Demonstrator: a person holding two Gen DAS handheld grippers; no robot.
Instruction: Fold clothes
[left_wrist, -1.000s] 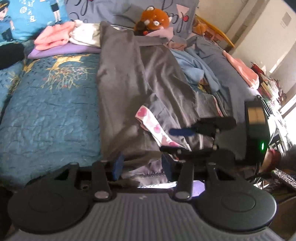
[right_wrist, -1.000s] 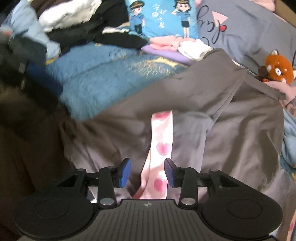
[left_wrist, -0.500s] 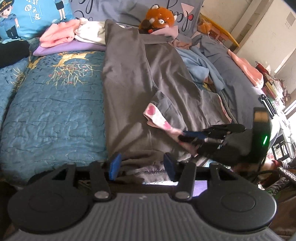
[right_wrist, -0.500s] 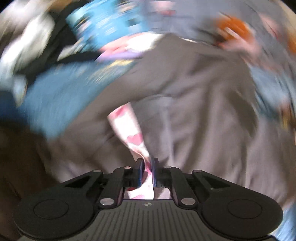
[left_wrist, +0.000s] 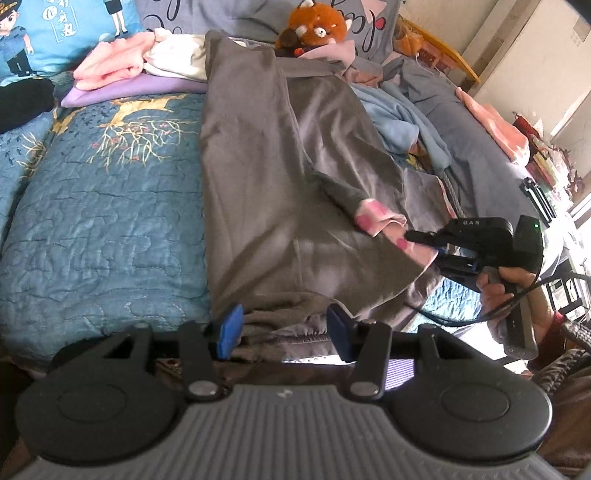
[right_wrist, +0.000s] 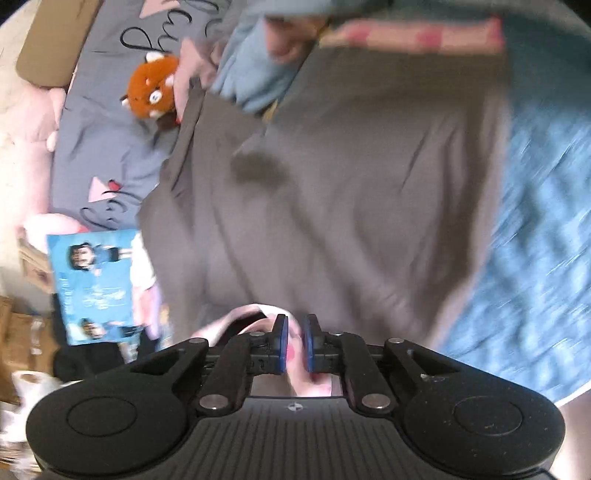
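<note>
A grey garment (left_wrist: 266, 184) lies lengthwise on the bed, with a pink heart-print strip (left_wrist: 376, 218) sticking out of its right side. My right gripper (left_wrist: 421, 245) is shut on that strip and holds it stretched off to the right. In the blurred right wrist view the pink strip (right_wrist: 247, 317) runs between the closed fingers of the right gripper (right_wrist: 294, 334), with the grey garment (right_wrist: 351, 184) beyond. My left gripper (left_wrist: 284, 325) stands open at the garment's bunched near edge, which lies between its blue pads without being pinched.
A blue quilt (left_wrist: 103, 206) covers the bed left of the garment. Folded pink, white and purple clothes (left_wrist: 129, 70) sit at the back left, a plush red panda (left_wrist: 317, 26) at the head. Light blue clothing (left_wrist: 399, 129) is heaped on the right. A hand (left_wrist: 506, 288) holds the right gripper.
My right gripper shut on the pink strip and drew it to the right, rolling as it went. The left gripper stayed open at the near edge.
</note>
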